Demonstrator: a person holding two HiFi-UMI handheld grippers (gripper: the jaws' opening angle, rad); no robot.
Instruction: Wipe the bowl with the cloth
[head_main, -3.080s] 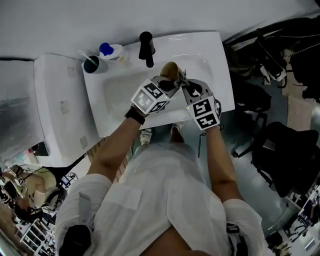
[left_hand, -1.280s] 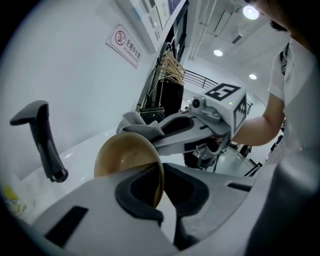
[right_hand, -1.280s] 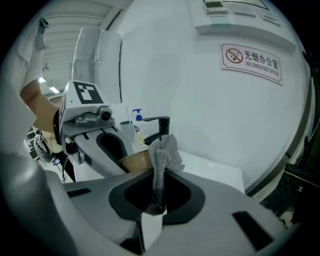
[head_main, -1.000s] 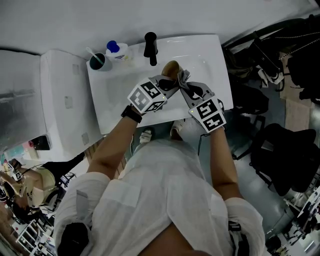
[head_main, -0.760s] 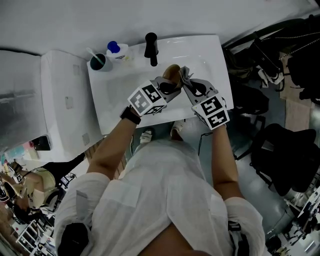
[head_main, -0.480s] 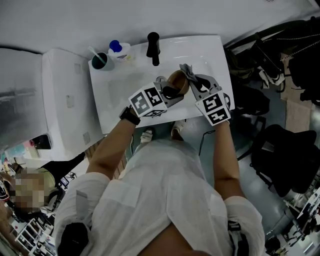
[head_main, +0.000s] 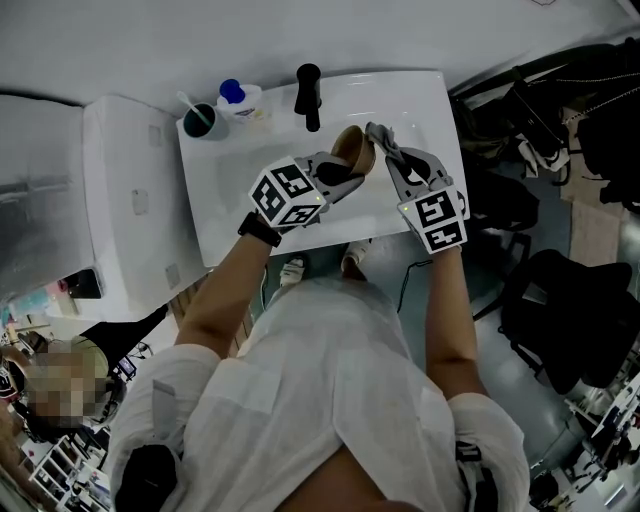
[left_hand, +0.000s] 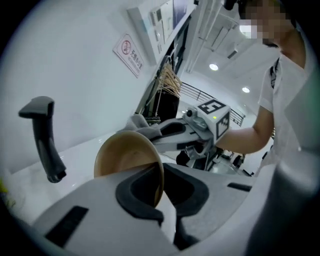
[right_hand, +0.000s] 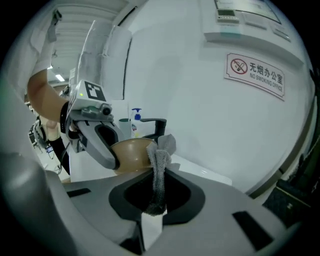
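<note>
Firmly clamped on tan bowl (left_hand: 127, 152) rim, left hand-held gripper (left_hand: 161, 197), right hand-held gripper (right_hand: 153, 212) pinching grey cloth (right_hand: 159, 167)

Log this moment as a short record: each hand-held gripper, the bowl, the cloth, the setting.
Left hand-held gripper: shut on the rim of the bowl
Right hand-held gripper: shut on the cloth
Bowl: tan, tilted, held above the sink
Cloth: grey, free end up at the bowl's rim
Behind: black faucet, dark cup, blue-capped bottle

the bowl (head_main: 351, 150) has turned more edge-on; the cloth (head_main: 377, 132) has shifted right.
</note>
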